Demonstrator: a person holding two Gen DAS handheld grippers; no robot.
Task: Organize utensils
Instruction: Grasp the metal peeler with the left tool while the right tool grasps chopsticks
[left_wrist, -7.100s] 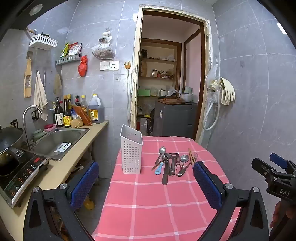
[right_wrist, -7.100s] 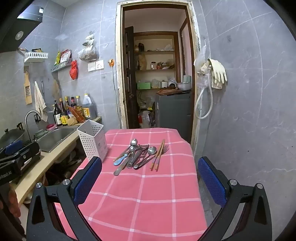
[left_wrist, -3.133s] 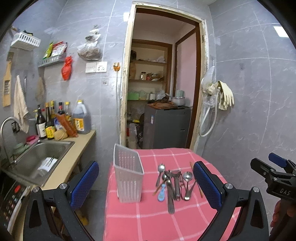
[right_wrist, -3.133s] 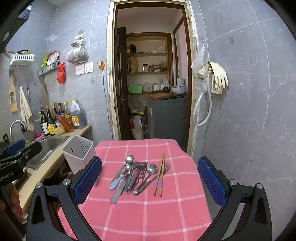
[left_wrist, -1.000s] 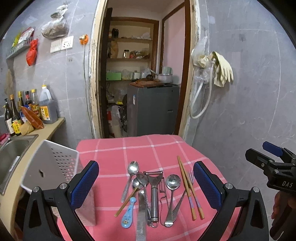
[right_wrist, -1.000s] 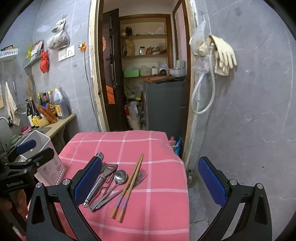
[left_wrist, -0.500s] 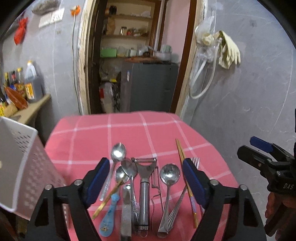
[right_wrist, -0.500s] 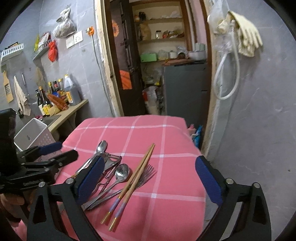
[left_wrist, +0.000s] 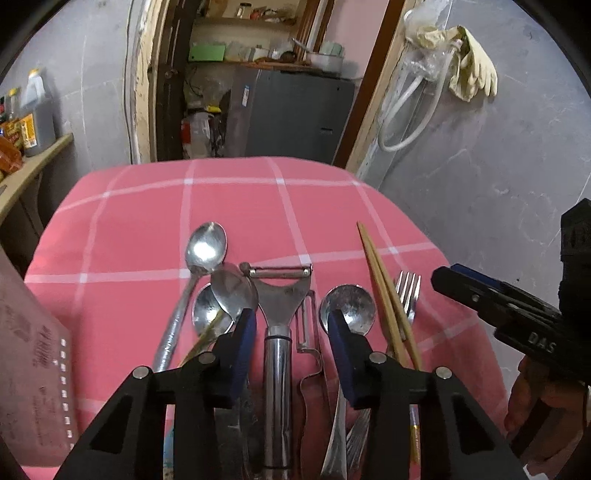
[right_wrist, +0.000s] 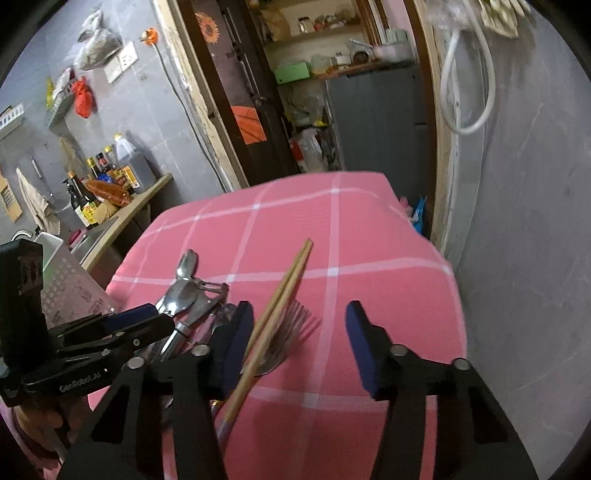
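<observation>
1. Left gripper (left_wrist: 291, 339) sits low over the utensil pile, lower centre of the left wrist view. Jaws are spread but fairly narrow, with the peeler (left_wrist: 277, 314) handle between the blue pads (left_wrist: 243, 343). Pads are not pressed on it; a gap shows on both sides.
2. Right gripper (right_wrist: 299, 343) is in the lower centre of the right wrist view, jaws apart. The chopsticks (right_wrist: 280, 299) run diagonally just inside its left pad, and it grasps nothing. Contact between pad and sticks cannot be told.
3. Each gripper shows in the other's view: the right one at the right edge of the left view, held by a hand (left_wrist: 532, 398); the left one at lower left of the right view.
4. The utensils lie in a bunch on the pink checked tablecloth (left_wrist: 229, 199), lower middle of both views, handles toward the cameras.
5. Left view, left to right: a long spoon (left_wrist: 205, 247), two overlapping spoons (left_wrist: 232, 291) next to it, the steel peeler with its blade bar across the top, a round spoon (left_wrist: 349, 302) partly behind the right pad, the paired wooden chopsticks, then a fork (left_wrist: 406, 291).
6. The chopsticks overlap the fork's left side.
7. White perforated utensil basket (right_wrist: 70, 284) stands at the table's left edge, mid-left in the right view and blurred at far lower left in the left view. Its inside cannot be seen.
</observation>
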